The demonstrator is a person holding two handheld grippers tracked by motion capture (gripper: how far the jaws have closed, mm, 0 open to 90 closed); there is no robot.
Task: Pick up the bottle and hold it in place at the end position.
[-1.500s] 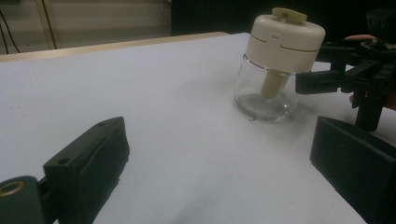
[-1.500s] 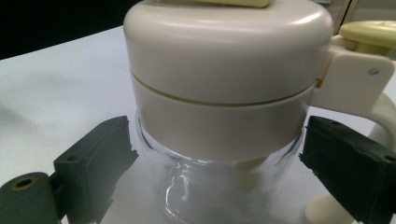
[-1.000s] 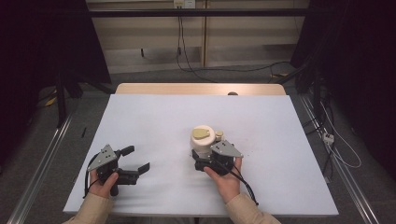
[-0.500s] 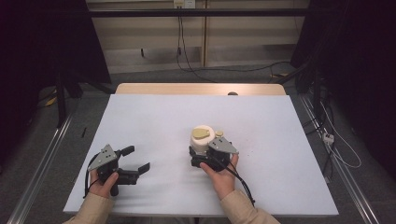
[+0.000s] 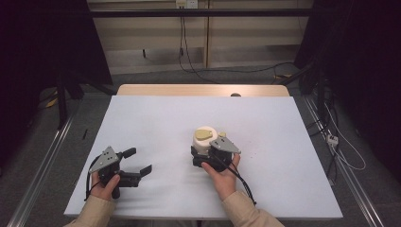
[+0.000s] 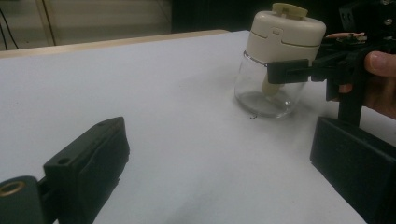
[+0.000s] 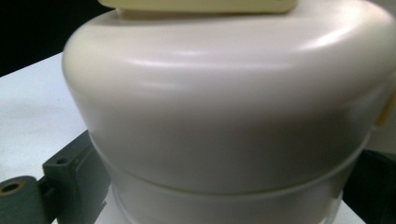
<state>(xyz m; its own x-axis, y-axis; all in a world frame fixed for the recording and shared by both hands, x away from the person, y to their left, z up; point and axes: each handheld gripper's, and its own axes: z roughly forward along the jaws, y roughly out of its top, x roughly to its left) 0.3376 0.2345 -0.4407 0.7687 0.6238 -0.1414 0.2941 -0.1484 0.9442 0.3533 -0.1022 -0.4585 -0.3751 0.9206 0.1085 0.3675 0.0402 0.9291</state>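
Between the right claw's jaws stands the clear glass jar with cream plastic lid, gripped upright on the white tabletop; left claw gapes empty, well apart.

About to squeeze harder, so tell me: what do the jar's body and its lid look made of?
The jar body looks like clear glass, maybe hard plastic: see-through, with a bright rim line. The lid looks like cream plastic with a smooth satin finish: opaque, soft highlights, moulded seam.
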